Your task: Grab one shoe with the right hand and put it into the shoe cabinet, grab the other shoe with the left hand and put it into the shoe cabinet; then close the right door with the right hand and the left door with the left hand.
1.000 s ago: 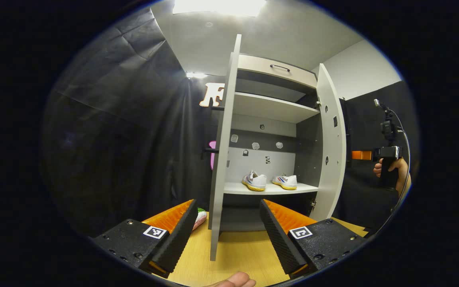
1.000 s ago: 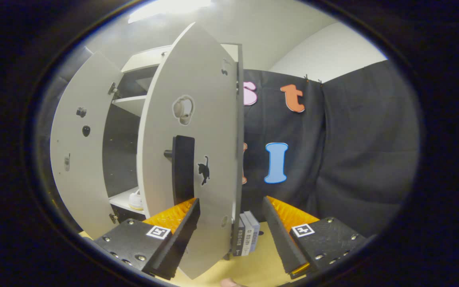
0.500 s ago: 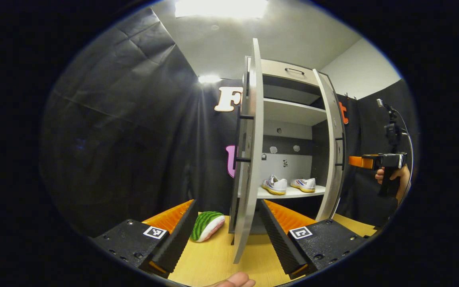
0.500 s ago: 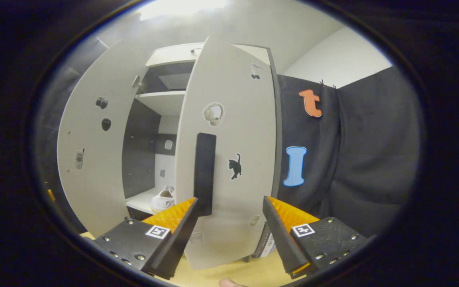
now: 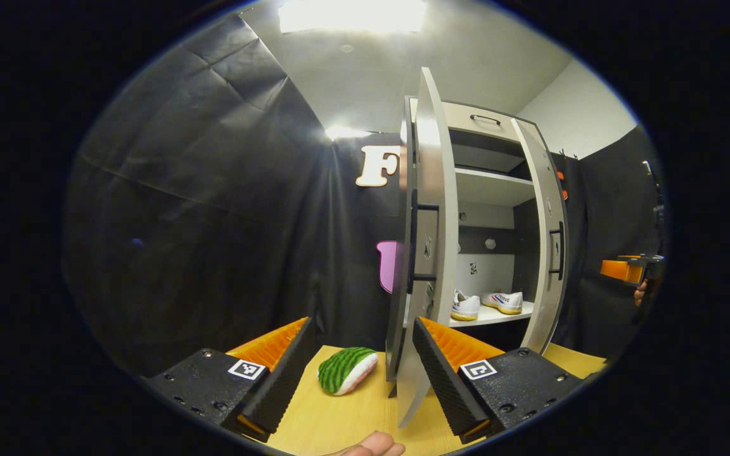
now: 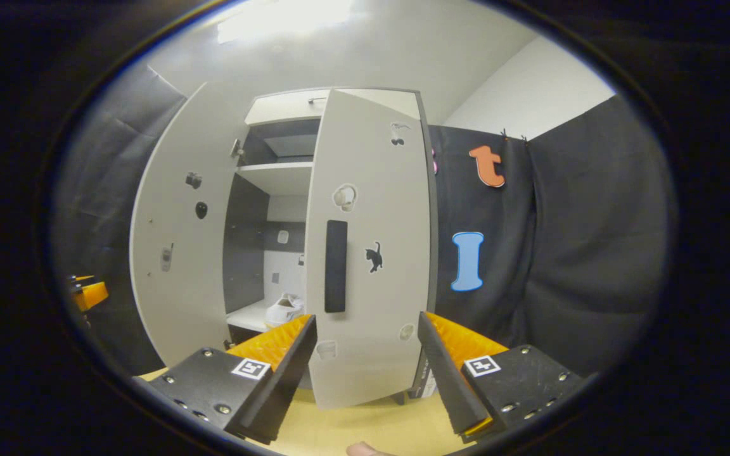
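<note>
Shoes [image 5: 485, 304]: both rest on the cabinet [image 5: 485, 183] shelf
Doors: your right door [image 6: 368, 253] and left door [image 5: 425, 253] stand ajar
Claws: your left claw [image 5: 362, 361] and right claw [image 6: 365, 361] are spread, pinching nothing

The left gripper view looks from low over the wooden tabletop [image 5: 339, 424], to the cabinet's left, facing forward along the left gripper [image 5: 360, 354] toward the edge of the left door [image 5: 431, 240], which stands close in front; past that edge it sees into the shoe cabinet [image 5: 492, 190]. The right gripper view looks from the cabinet's right, slightly farther back, along the right gripper [image 6: 368, 354] at the outer face of the right door [image 6: 371, 253]. Both views share the cabinet's interior shelves, the two doors and the tabletop, and each catches the other gripper at its margin.
</note>
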